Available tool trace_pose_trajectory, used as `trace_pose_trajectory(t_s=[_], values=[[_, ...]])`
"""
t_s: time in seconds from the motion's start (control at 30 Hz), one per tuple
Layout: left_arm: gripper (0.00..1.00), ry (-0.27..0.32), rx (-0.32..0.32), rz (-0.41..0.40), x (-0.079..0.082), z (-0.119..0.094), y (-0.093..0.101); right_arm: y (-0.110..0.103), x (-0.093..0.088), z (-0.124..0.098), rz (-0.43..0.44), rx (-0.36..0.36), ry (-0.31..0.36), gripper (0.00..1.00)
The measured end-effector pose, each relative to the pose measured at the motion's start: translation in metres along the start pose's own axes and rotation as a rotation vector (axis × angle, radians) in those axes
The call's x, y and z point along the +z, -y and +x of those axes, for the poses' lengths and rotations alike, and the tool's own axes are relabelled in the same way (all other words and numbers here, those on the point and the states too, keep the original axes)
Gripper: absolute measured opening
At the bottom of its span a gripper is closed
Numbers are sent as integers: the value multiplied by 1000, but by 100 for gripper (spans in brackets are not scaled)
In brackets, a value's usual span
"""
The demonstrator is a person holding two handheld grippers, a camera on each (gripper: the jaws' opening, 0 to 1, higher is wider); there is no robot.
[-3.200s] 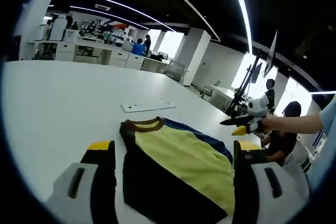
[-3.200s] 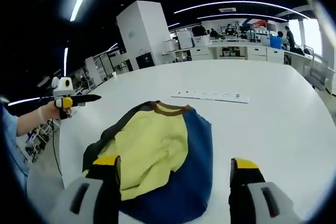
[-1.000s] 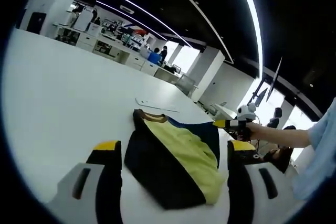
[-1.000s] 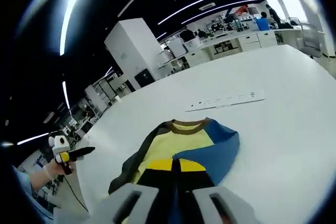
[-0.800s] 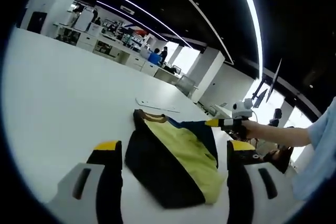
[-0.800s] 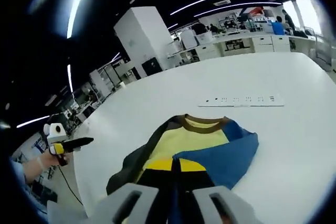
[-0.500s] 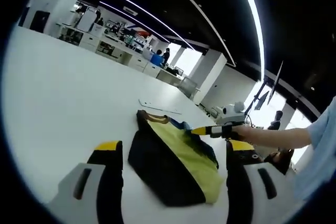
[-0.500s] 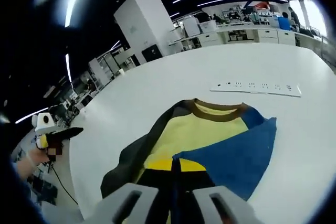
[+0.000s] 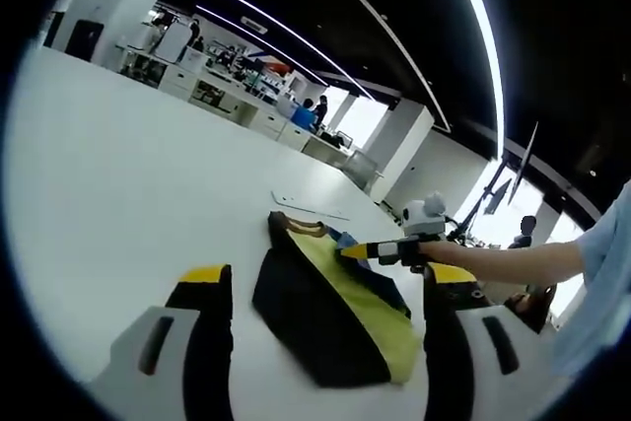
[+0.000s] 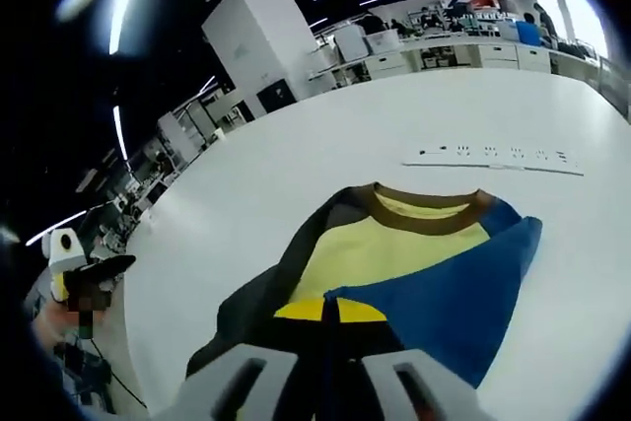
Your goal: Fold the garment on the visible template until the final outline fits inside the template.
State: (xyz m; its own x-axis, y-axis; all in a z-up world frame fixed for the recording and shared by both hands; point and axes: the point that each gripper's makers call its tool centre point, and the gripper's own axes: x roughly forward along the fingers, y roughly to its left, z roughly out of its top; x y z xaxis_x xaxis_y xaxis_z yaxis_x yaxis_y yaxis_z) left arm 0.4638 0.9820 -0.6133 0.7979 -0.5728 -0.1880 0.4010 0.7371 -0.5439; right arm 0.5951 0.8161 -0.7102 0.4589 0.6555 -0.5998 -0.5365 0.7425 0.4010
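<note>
Right gripper view: jaws of the right gripper (image 10: 330,315) are closed on a blue fold of the garment (image 10: 394,253), lifted over its yellow panel on the white bench (image 10: 286,155). Left gripper (image 9: 320,293) jaws are held wide beside the garment.

The garment (image 10: 394,253) has a pale yellow front panel, a brown ribbed collar, a royal blue side and a dark charcoal side; in the left gripper view (image 9: 330,308) the charcoal and yellow dominate. The counter (image 10: 296,155) is plain white. The right tool (image 10: 322,311) has black jaws tipped in yellow on light grey bodies, as does the left tool (image 9: 320,278). A white strip (image 10: 493,157) carries dark dots.
</note>
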Motion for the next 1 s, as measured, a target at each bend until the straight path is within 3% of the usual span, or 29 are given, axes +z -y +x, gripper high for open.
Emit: trace_pose_trajectory(t_s=[0.4, 0.63, 0.7, 0.83, 0.97, 1.0], values=[[76, -10, -1, -7, -5, 4, -1, -29, 4, 25, -19, 20, -6, 0], [75, -13, -2, -14, -8, 4, 0, -28, -15, 39, -106, 34, -63, 0], [75, -12, -2, -15, -8, 4, 0, -27, -16, 38, -157, 26, -65, 3], [75, -15, -1, -16, -10, 5, 0, -27, -9, 35, -159, 42, -35, 12], [75, -18, -6, -15, -11, 7, 2, -25, -5, 31, -159, 41, -11, 34], [76, -19, -8, -14, -11, 7, 3, -24, -2, 29, -213, 40, 2, 39]])
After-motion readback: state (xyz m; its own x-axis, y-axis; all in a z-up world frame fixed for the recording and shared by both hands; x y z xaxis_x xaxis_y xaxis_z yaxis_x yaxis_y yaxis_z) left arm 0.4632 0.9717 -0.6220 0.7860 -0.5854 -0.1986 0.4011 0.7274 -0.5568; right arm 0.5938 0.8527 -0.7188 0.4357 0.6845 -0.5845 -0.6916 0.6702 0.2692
